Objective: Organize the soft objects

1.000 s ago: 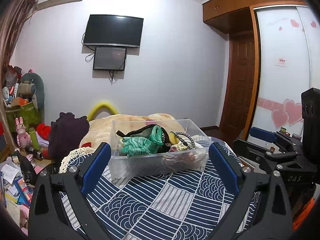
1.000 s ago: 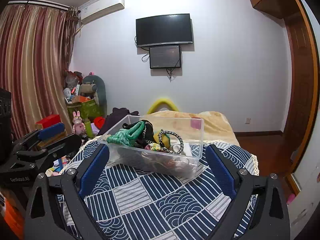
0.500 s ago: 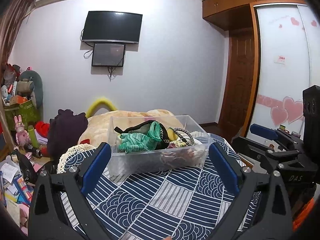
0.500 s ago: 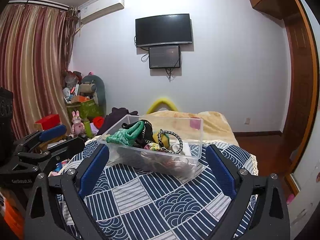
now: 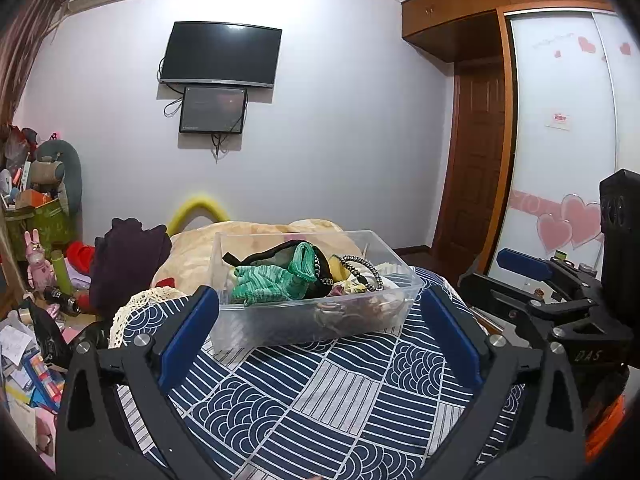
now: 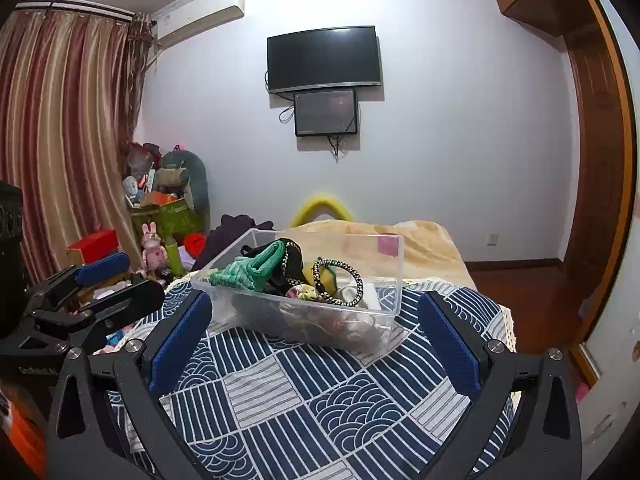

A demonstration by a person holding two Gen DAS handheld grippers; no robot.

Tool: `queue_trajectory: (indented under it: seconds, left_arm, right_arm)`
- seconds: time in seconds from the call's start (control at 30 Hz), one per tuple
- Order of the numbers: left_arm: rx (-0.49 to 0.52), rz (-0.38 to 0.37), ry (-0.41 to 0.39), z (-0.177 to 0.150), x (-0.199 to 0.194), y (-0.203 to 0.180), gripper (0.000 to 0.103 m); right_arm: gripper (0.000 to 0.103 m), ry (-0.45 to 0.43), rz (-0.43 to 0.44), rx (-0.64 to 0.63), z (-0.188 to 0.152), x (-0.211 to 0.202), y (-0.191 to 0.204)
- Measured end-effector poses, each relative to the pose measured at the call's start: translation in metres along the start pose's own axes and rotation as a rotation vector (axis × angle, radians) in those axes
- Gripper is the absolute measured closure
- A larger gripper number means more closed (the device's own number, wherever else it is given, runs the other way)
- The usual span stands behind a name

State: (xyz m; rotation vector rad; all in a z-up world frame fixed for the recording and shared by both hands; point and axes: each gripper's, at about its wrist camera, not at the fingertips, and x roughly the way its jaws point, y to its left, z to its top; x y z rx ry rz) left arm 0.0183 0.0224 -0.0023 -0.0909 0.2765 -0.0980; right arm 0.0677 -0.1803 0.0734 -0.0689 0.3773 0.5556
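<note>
Jaws spread wide and holding nothing: your left gripper (image 5: 320,340) and right gripper (image 6: 316,344) both hover over the near part of the blue-and-white patterned cloth (image 5: 320,392), each short of the clear plastic bin (image 5: 312,320) and apart from it. The bin rests on the far part of that cloth, and in it you see a heap of soft things: a green knitted piece (image 5: 276,276) at the left, a black-and-white braided band (image 6: 340,282) at the right, dark fabric between them. Behind the bin lies a beige blanket (image 6: 424,248), and a television (image 6: 324,60) hangs on the far wall.
</note>
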Motion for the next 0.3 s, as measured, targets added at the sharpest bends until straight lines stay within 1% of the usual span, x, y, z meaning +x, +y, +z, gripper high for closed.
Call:
queue_trajectory:
  seconds: [0.2,0.3]
  left_arm:
    - [-0.019,0.002,0.007,-0.0004,0.0009,0.0027,0.001]
    - [-0.028,-0.018,0.022,-0.0010,0.0026,0.0045,0.000]
  right_arm:
    - [0.000,0.000,-0.004,0.000,-0.0008,-0.0007,0.0002]
    - [0.000,0.003,-0.007,0.002,-0.0014,0.0001,-0.0003]
